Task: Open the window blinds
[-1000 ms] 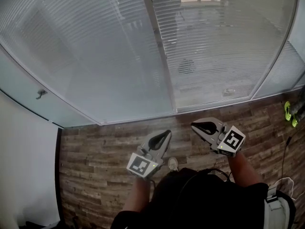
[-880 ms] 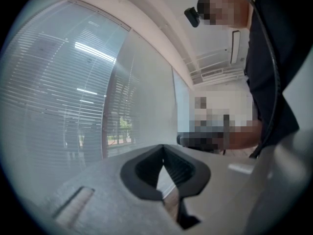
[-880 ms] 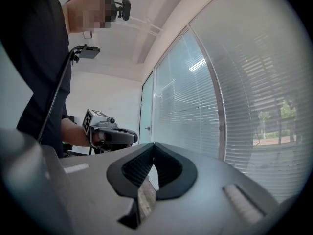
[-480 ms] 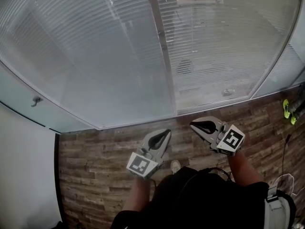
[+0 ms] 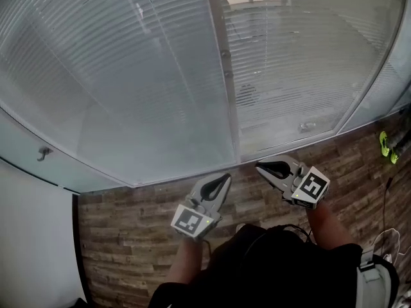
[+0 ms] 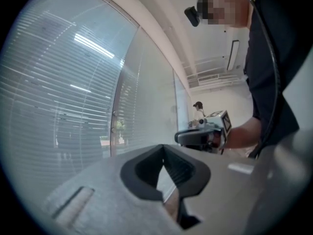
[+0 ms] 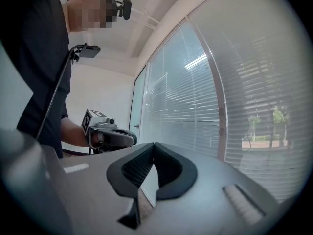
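I hold the left gripper (image 5: 223, 178) and the right gripper (image 5: 259, 167) side by side above the wood-plank floor (image 5: 122, 236) at the lower centre of the head view, each with its jaws pressed together on nothing. The window blinds (image 5: 128, 76), their slats lowered behind glass, fill the upper half of the frame, apart from both jaw tips. A vertical frame post (image 5: 225, 76) divides them left and right.

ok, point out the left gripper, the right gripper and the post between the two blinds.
left gripper (image 5: 224, 178), head view, at its closed jaw tips.
right gripper (image 5: 259, 167), head view, at its closed jaw tips.
post (image 5: 226, 88), head view, midway up its bare face.
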`<control>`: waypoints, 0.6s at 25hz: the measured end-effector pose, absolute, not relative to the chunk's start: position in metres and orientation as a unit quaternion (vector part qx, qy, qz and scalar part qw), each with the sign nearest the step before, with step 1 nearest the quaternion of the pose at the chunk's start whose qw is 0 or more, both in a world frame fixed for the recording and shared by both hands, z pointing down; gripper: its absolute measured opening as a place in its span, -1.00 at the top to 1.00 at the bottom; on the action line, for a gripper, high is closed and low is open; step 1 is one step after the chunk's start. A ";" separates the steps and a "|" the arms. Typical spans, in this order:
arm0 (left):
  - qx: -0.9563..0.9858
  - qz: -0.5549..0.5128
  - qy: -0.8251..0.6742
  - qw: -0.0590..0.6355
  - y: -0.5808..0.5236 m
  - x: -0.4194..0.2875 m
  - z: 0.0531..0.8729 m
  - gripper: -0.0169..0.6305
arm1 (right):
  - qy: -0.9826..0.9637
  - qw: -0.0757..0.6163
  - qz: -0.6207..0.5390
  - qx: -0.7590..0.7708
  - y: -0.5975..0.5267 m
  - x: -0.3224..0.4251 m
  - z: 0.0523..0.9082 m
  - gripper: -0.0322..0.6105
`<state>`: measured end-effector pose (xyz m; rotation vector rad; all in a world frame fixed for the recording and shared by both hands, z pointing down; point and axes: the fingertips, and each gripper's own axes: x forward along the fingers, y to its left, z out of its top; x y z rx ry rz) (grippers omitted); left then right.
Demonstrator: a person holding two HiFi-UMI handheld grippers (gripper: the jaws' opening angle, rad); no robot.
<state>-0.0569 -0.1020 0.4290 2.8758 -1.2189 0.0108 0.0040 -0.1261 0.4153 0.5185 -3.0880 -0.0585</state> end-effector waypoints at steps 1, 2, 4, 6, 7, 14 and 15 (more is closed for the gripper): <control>0.922 0.003 -0.388 0.008 -0.105 -0.060 0.430 0.93 | -0.986 0.005 -0.018 0.167 -0.129 0.000 0.416 0.88; 0.923 0.002 -0.385 0.007 -0.109 -0.063 0.430 0.93 | -0.985 0.004 -0.019 0.170 -0.133 -0.003 0.416 0.88; 0.924 0.000 -0.383 0.006 -0.114 -0.071 0.431 0.93 | -0.984 0.003 -0.024 0.175 -0.139 -0.010 0.416 0.88; 0.925 0.000 -0.381 0.006 -0.119 -0.078 0.432 0.93 | -0.984 0.004 -0.027 0.176 -0.142 -0.019 0.416 0.88; 0.925 0.000 -0.380 0.005 -0.120 -0.082 0.434 0.93 | -0.984 0.004 -0.028 0.176 -0.143 -0.023 0.417 0.88; 0.925 -0.005 -0.380 0.007 -0.124 -0.092 0.437 0.93 | -0.985 0.014 -0.031 0.172 -0.150 -0.034 0.419 0.88; 0.924 -0.006 -0.381 0.008 -0.125 -0.094 0.438 0.93 | -0.985 0.018 -0.029 0.169 -0.150 -0.037 0.421 0.88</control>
